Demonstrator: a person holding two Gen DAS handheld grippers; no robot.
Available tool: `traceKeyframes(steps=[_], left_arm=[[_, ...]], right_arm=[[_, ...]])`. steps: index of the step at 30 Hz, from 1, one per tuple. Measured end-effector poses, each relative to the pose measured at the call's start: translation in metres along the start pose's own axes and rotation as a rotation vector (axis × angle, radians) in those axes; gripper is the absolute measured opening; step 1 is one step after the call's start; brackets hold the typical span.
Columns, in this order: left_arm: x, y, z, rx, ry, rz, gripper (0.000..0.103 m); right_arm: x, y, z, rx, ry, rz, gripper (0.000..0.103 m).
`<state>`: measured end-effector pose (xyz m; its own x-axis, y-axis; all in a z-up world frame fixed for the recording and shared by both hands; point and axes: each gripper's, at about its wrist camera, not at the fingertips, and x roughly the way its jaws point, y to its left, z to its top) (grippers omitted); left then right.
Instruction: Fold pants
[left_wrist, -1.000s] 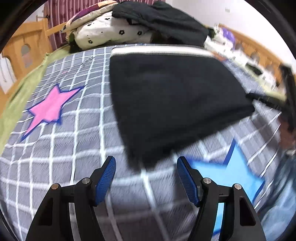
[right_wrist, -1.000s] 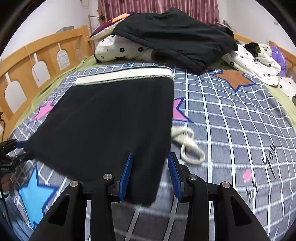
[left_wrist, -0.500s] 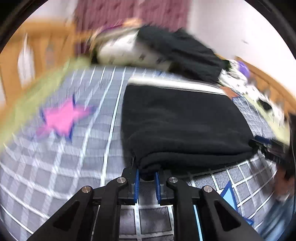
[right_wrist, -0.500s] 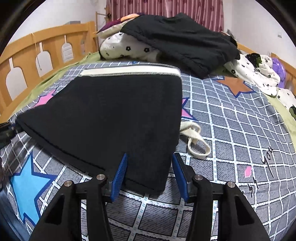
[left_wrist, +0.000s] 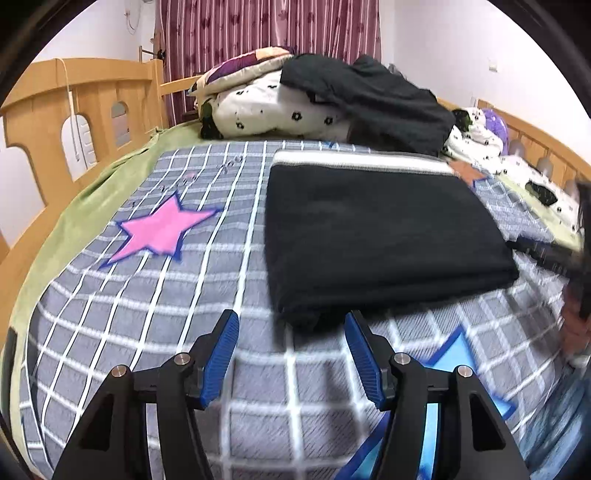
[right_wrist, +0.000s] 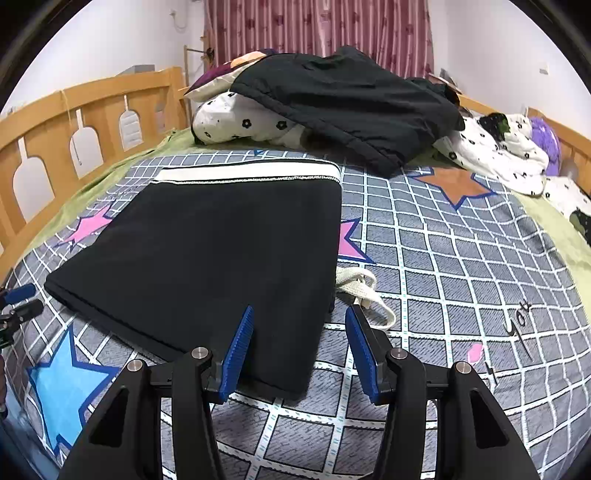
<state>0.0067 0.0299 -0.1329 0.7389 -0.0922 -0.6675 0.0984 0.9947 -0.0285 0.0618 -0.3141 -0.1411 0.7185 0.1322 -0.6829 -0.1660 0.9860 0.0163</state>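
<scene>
The black pants lie folded flat on the checked bed cover, with a white waistband at the far end. They also show in the right wrist view. My left gripper is open and empty, just short of the pants' near left corner. My right gripper is open, its jaws either side of the pants' near right corner, gripping nothing. A cream drawstring lies beside the right edge.
A pile of pillows and a black jacket sits at the head of the bed. Wooden bed rails run along the left side. White spotted bedding lies far right.
My left gripper was shut on the pants' near corner half a second ago; it has opened and let go. The right gripper opened wider. The pants now lie flat.
</scene>
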Motion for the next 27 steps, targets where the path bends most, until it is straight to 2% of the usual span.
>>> traceKeyframes(steps=[4,5,7,8,11,16,20,22,27], left_arm=[[0.021,-0.012,0.03,-0.01,-0.025,-0.031,0.057],[0.029,-0.013,0.032,-0.019,-0.009,-0.036,0.058],[0.057,-0.015,0.028,-0.046,0.095,-0.055,0.057],[0.067,-0.018,0.021,-0.038,0.123,-0.029,0.059],[0.063,-0.027,0.011,0.011,0.069,0.01,0.061],[0.061,-0.024,0.011,-0.018,0.079,-0.009,0.062],[0.061,-0.027,0.01,-0.013,0.08,0.01,0.064],[0.063,-0.026,0.011,-0.014,0.088,0.013,0.064],[0.068,-0.02,0.019,-0.033,0.168,0.001,0.067]], right_arm=[[0.017,0.006,-0.005,-0.029,0.052,-0.034,0.05],[0.02,0.007,-0.007,-0.033,0.066,-0.036,0.05],[0.021,0.005,-0.01,-0.037,0.075,-0.036,0.05],[0.021,0.005,-0.011,-0.041,0.075,-0.035,0.05],[0.02,0.004,-0.012,-0.034,0.079,-0.03,0.051],[0.022,0.008,-0.011,-0.042,0.081,-0.037,0.051],[0.025,0.009,-0.007,-0.035,0.094,-0.032,0.052],[0.026,0.011,-0.004,-0.04,0.101,-0.037,0.053],[0.029,0.012,-0.001,-0.041,0.131,-0.052,0.057]])
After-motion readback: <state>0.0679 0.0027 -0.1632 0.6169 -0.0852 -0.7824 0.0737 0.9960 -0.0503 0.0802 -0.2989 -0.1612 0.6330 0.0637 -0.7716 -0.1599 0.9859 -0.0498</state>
